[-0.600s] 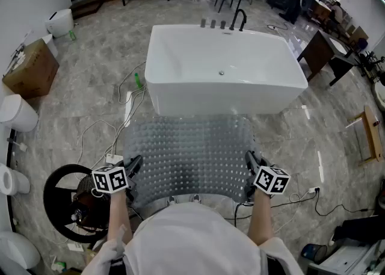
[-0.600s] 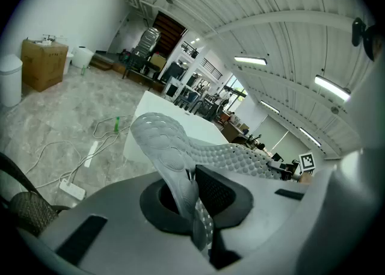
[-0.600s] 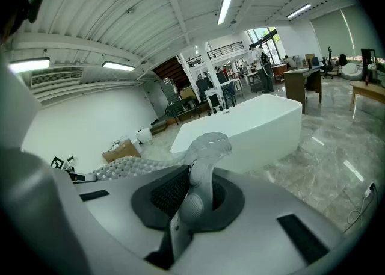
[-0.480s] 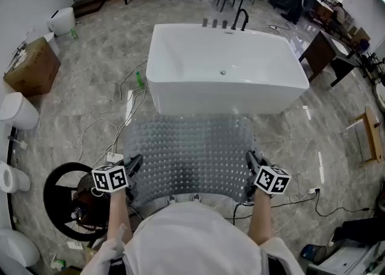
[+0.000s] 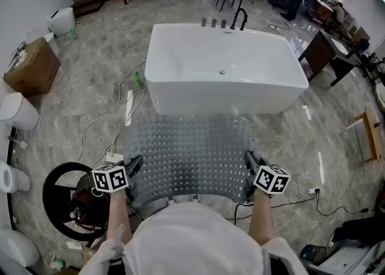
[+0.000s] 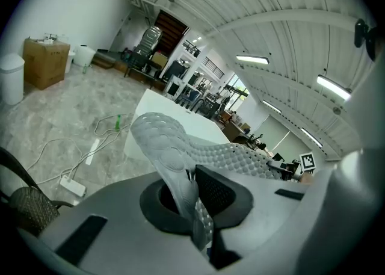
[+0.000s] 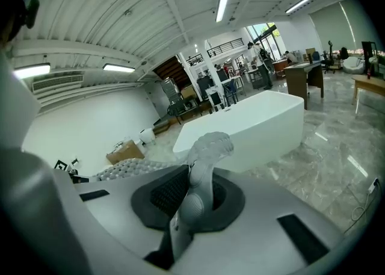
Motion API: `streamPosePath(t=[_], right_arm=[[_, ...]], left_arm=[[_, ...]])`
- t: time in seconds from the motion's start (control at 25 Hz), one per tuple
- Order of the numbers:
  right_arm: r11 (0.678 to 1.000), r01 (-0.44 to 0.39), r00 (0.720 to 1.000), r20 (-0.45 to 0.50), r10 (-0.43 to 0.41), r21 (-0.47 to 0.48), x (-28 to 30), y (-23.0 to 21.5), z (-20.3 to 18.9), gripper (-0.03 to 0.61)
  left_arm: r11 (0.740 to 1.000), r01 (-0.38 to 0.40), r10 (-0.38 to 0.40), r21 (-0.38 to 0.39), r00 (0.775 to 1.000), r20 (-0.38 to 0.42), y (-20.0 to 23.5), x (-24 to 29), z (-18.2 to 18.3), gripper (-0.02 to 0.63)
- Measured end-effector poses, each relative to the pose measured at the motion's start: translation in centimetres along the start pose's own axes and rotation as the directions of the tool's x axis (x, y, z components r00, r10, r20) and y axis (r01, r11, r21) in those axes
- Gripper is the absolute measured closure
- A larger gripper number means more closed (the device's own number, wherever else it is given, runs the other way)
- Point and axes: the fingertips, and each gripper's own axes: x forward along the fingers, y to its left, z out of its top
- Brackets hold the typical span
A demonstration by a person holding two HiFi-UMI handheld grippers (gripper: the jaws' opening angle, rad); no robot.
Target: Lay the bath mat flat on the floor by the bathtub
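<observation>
Plainly the person is holding the bath mat (image 5: pixel 189 153) by its two near corners so that it stays stretched wide and square to the bathtub (image 5: pixel 222 69) while it goes down. The left gripper (image 5: pixel 133 164) has its fingers clenched on the mat's near left corner, and the right gripper (image 5: pixel 248 160) has its fingers clenched on the near right corner. In the left gripper view, the knobbly grey sheet is pinched edge-on between the fingers of the left gripper (image 6: pixel 194 186) and runs off ahead and to the right. The right gripper view shows the same for the right gripper (image 7: pixel 187 192), with the sheet trailing away to the left towards the other hand. Ahead of both sets of fingers the mat spreads over the marbled floor (image 5: pixel 90 87), its far edge lying right at the foot of the tub. The near edge, I judge, is a little raised, since the corners curl up out of the fingers. Both forearms reach forward from the body, well apart and roughly parallel, one at each side of the mat. The grippers tip moderately downward towards the floor, which suits lowering the near edge evenly before letting go.
</observation>
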Motion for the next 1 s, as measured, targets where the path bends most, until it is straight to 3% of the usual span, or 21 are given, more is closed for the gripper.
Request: streamPosePath(t=[0.32, 1.0], right_arm=[[0.999, -0.014, 1.0, -0.023, 0.014, 0.035, -0.3, -1.0, -0.7, 0.537], [0.999, -0.036, 0.998, -0.058, 0.036, 0.0, 0.9, -3.2, -0.5, 0.537]], left_arm=[[1.0, -0.025, 0.025, 0.001, 1.0, -0.018, -0.9, 0.1, -0.9, 0.571], [0.992, -0.125, 0.125, 0.007, 0.992, -0.018, -0.8, 1.6, -2.0, 0.571]])
